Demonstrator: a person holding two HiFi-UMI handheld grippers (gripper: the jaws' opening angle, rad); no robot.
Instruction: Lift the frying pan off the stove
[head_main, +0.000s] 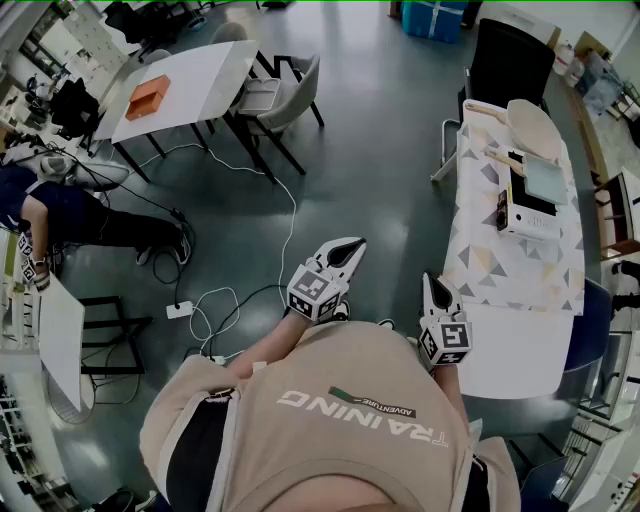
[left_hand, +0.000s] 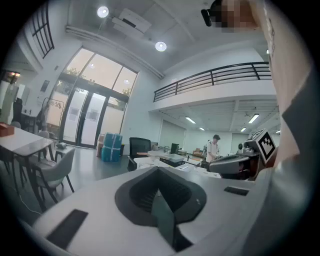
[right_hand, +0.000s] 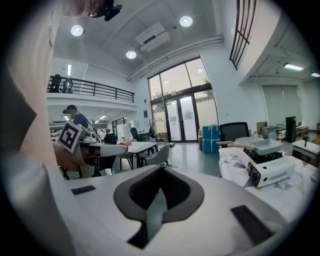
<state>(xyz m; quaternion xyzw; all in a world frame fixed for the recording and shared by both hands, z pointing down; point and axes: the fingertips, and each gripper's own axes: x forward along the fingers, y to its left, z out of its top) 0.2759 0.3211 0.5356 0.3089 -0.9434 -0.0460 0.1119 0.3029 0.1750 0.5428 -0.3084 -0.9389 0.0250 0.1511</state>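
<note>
Two grippers, the left gripper (head_main: 348, 250) and the right gripper (head_main: 433, 285), were held near the person's (head_main: 340, 420) chest, each with its fingers pressed together on nothing. One frying pan (head_main: 545, 180) sat on the one stove (head_main: 525, 215) on the one patterned bench (head_main: 500, 270), well apart from both grippers. One round pale item (head_main: 532, 127) with a handle lay just beyond the stove.

Your head view is evenly lit but slightly dim, with a pale sheen on the glossy floor (head_main: 380, 150) and fisheye bending at its edges. Both gripper views sit inside dark round vignettes. Ceiling lights (left_hand: 160, 46) glare, and tall windows (right_hand: 182, 105) glow washed-out. Close to each lens, your left gripper (left_hand: 160, 175) and right gripper (right_hand: 161, 172) look soft and unfocused.
</note>
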